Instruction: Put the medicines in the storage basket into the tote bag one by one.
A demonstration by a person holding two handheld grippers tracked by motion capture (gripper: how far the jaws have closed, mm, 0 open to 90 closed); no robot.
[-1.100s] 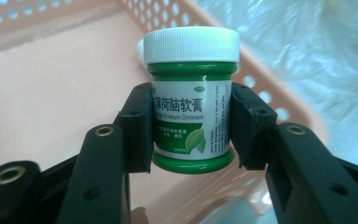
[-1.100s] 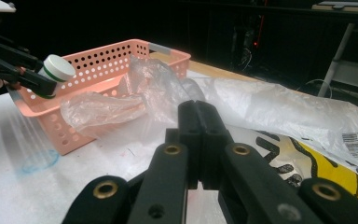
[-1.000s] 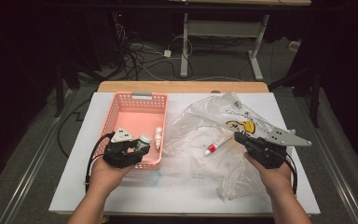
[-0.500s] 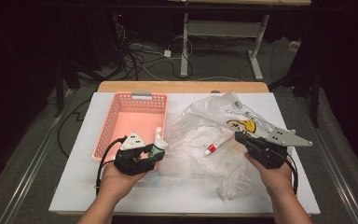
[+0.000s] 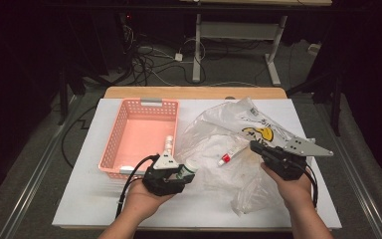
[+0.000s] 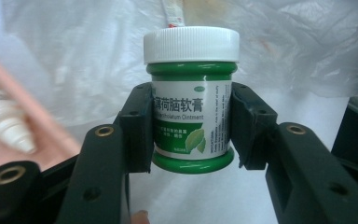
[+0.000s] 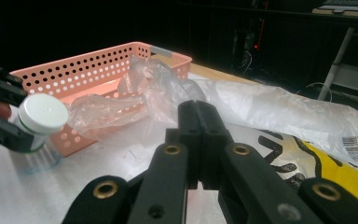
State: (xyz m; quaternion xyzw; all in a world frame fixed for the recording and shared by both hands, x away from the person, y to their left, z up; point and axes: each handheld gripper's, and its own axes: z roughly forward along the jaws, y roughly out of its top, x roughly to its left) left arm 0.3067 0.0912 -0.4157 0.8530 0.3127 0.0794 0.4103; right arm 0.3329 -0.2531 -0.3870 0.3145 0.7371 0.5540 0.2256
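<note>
The left gripper has carried the green ointment jar out of the pink basket; its 2 jaws pinch the jar's label, just outside the basket's near corner, beside the plastic bag. The right gripper, jaws pressed together on the bag's film, has stayed put. The jar looks bound for the bag.

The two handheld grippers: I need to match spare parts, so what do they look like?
Both are black. The left gripper trails a black cable and carries a small grey plate; the right gripper bears a larger grey three-cornered plate with holes. The jaws show brass-coloured rivets and flat black pads. The forearms are bare, no sleeves.
</note>
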